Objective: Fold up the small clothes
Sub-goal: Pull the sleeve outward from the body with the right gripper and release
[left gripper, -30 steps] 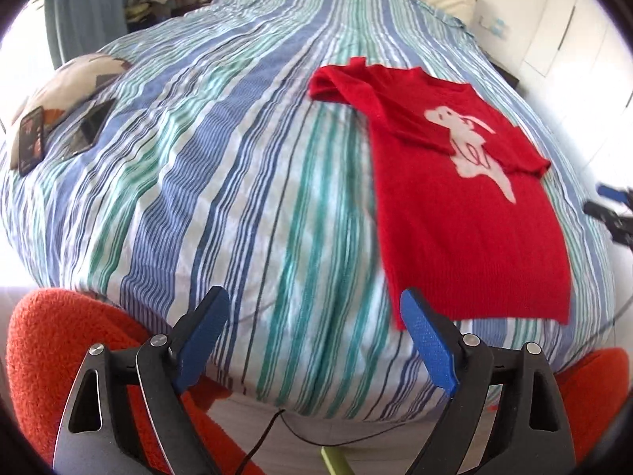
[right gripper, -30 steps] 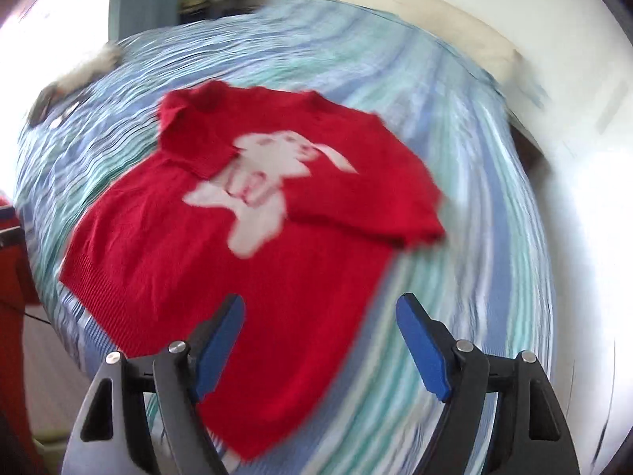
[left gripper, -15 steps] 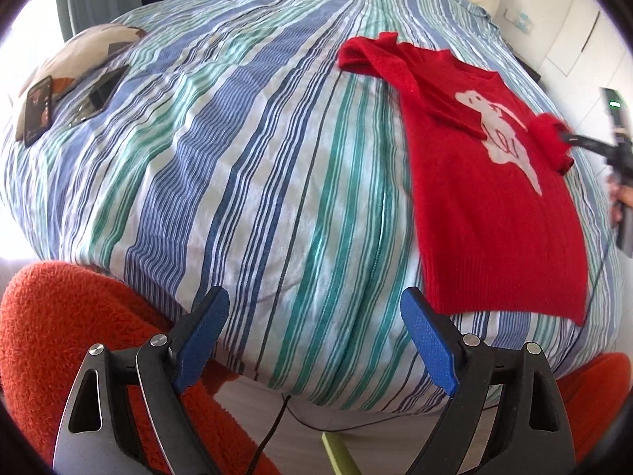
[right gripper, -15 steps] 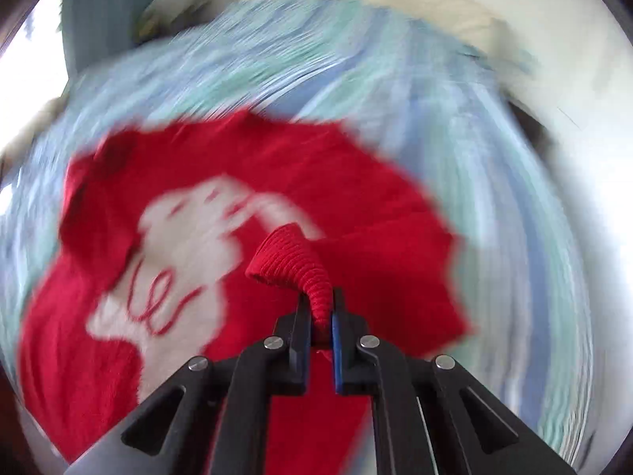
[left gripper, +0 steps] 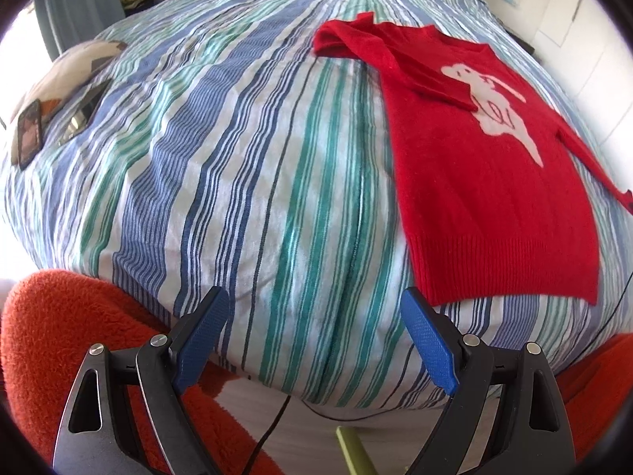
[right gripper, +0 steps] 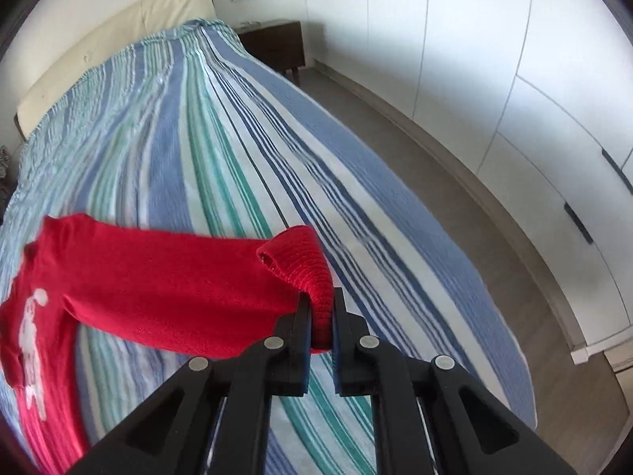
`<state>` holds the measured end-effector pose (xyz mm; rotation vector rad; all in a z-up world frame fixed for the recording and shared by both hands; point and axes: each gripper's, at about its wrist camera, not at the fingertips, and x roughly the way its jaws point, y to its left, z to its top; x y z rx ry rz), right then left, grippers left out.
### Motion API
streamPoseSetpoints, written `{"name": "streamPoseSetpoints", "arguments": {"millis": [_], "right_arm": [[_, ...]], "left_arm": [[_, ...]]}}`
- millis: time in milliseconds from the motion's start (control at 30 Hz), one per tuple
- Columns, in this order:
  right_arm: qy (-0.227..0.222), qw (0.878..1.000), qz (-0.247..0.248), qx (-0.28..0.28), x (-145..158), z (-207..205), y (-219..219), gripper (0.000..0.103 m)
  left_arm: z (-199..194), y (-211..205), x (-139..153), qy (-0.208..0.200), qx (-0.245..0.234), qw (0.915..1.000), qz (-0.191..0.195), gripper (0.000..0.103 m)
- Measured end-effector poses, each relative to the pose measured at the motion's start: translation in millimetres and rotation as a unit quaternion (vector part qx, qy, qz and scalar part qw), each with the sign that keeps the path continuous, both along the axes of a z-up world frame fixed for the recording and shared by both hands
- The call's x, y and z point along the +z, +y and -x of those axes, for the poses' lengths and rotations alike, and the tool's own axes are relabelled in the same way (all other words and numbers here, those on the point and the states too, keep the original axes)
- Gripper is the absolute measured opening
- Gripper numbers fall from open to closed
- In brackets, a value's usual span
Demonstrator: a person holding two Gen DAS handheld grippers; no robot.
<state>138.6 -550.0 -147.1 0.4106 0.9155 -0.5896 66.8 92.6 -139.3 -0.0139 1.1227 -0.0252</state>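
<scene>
A small red sweater point(left gripper: 486, 166) with a white figure on its front lies flat on the striped bed cover point(left gripper: 245, 150), at the right in the left wrist view. Its left sleeve is folded across the chest. My left gripper point(left gripper: 314, 318) is open and empty at the bed's near edge, left of the hem. My right gripper point(right gripper: 319, 308) is shut on the cuff of the sweater's right sleeve point(right gripper: 304, 261) and holds the sleeve point(right gripper: 166, 289) stretched out to the right, off the body point(right gripper: 35, 340).
Two phones point(left gripper: 29, 132) and a patterned cushion point(left gripper: 75, 63) lie at the bed's left side. An orange fleece point(left gripper: 59, 336) sits below the near edge, with a black cable point(left gripper: 277, 423). White wardrobes point(right gripper: 514, 79), a nightstand point(right gripper: 277, 45) and bare floor are right of the bed.
My right gripper closed on the sleeve cuff and pulled the sleeve outward to the right, unfolding it from the sweater's front. The left gripper stayed open near the bed's edge.
</scene>
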Motion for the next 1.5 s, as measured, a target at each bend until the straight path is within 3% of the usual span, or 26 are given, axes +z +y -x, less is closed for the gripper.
{"name": "streamPoseSetpoints", "arguments": {"millis": [133, 267, 333, 400, 467, 600, 700, 800, 833, 900, 933, 1033, 1133, 1267, 1333, 1367, 1433, 1500], "right_arm": [[0.021, 0.999, -0.031, -0.025, -36, 6, -14, 0.007], [0.021, 0.999, -0.031, -0.031, -52, 8, -18, 0.007], [0.011, 0.998, -0.051, -0.034, -55, 15, -26, 0.006], [-0.026, 0.994, -0.092, -0.046, -57, 28, -38, 0.008], [-0.056, 0.988, -0.124, -0.069, -56, 48, -53, 0.013], [-0.061, 0.989, -0.095, -0.098, -38, 72, -58, 0.024], [-0.090, 0.992, -0.057, -0.073, -12, 76, -46, 0.025], [-0.132, 0.987, -0.093, -0.022, -10, 65, -39, 0.027], [-0.128, 0.985, -0.112, -0.015, -18, 58, -41, 0.031], [-0.073, 0.987, -0.140, -0.029, -47, 52, -48, 0.032], [-0.062, 0.987, -0.142, -0.046, -56, 57, -52, 0.022], [-0.065, 0.993, -0.083, -0.060, -39, 77, -40, 0.021], [-0.061, 0.998, -0.026, -0.001, -12, 92, -5, 0.025], [-0.090, 0.995, -0.001, 0.053, 15, 138, 48, 0.044], [-0.108, 0.992, -0.001, 0.063, 25, 157, 73, 0.045], [-0.117, 0.991, 0.000, 0.066, 29, 165, 86, 0.046], [-0.136, 0.988, -0.002, 0.071, 30, 171, 114, 0.050], [-0.140, 0.987, -0.006, 0.080, 28, 172, 132, 0.052]], "left_arm": [[3, -6, -1, -0.003, -0.011, 0.9997, -0.021, 0.090], [2, -7, -3, 0.002, -0.012, 0.9995, -0.028, 0.090], [2, -5, -3, 0.003, -0.010, 0.9996, -0.027, 0.090], [2, -3, -2, 0.002, -0.005, 0.9997, -0.024, 0.090], [3, 1, -2, 0.002, 0.000, 0.9998, -0.019, 0.090], [1, 6, -3, 0.006, 0.009, 0.9999, -0.010, 0.090], [1, 5, -2, 0.004, 0.010, 0.9999, -0.010, 0.090], [0, 2, 0, 0.002, 0.007, 0.9998, -0.017, 0.090], [0, 1, 2, 0.001, 0.005, 0.9998, -0.019, 0.090], [-1, 1, 8, -0.001, 0.004, 0.9997, -0.023, 0.090], [-2, 2, 15, -0.004, 0.004, 0.9997, -0.024, 0.089], [-11, 5, 51, -0.049, -0.009, 0.9984, -0.025, 0.090], [-36, -8, 90, -0.108, -0.055, 0.9919, -0.036, 0.095], [-85, -62, 98, -0.139, -0.172, 0.9737, -0.057, 0.097], [-114, -92, 80, -0.113, -0.206, 0.9705, -0.056, 0.096], [-134, -104, 64, -0.077, -0.201, 0.9761, -0.033, 0.092], [-166, -111, 38, -0.014, -0.158, 0.9870, 0.022, 0.082], [-186, -111, 17, 0.026, -0.100, 0.9918, 0.075, 0.082]]}}
